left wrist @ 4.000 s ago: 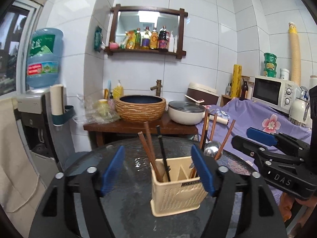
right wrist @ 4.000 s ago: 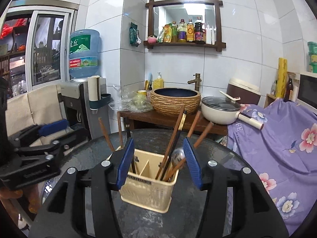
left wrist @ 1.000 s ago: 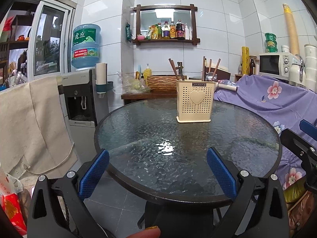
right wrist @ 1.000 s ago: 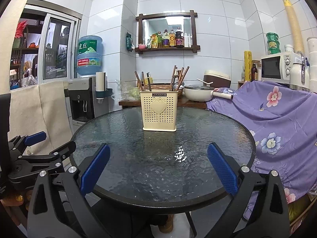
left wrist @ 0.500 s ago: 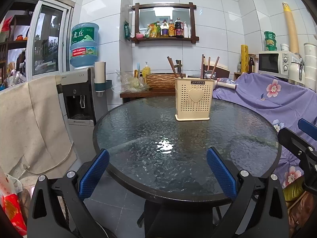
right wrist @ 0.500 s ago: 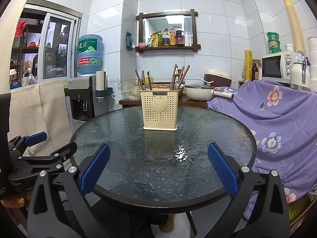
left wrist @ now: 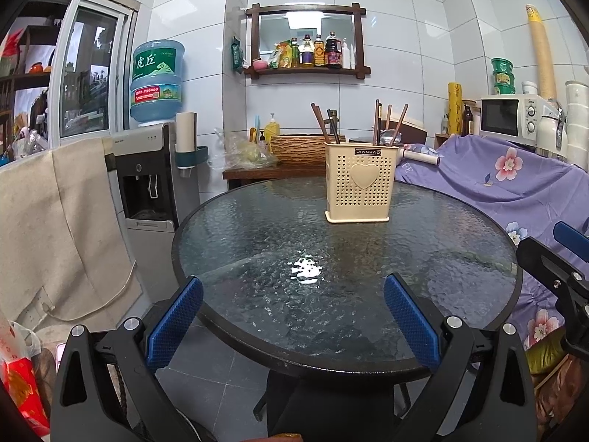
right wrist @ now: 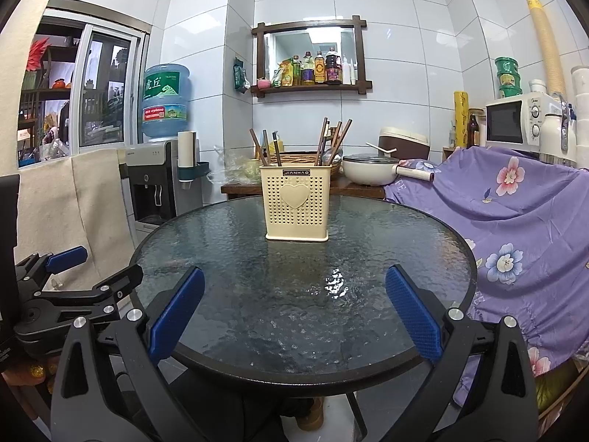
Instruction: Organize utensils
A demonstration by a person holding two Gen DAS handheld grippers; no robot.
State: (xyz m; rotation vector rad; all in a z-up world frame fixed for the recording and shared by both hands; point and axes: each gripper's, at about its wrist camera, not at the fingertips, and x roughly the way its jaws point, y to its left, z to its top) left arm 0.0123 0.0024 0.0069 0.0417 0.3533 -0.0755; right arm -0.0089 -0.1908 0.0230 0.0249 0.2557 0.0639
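Note:
A cream utensil holder (left wrist: pixel 358 183) with a heart on its front stands upright at the far side of the round glass table (left wrist: pixel 257 258); it also shows in the right wrist view (right wrist: pixel 296 202). Several brown chopsticks (left wrist: pixel 319 121) and a metal spoon (right wrist: pixel 328 155) stick up out of it. My left gripper (left wrist: pixel 292 316) is open and empty at the table's near edge. My right gripper (right wrist: pixel 294 316) is open and empty, also at the near edge. Each gripper shows at the side of the other's view.
A water dispenser (left wrist: pixel 151 169) stands left of the table. A purple flowered cloth (right wrist: pixel 515 199) covers furniture on the right, with a microwave (right wrist: pixel 515 125) behind. A wooden counter with a basket sink (left wrist: pixel 302 147) and a white pot (right wrist: pixel 368 173) lies beyond.
Four seconds ago both grippers were close around the holder; they have since pulled back to the table's near edge. In the last second the views barely shift.

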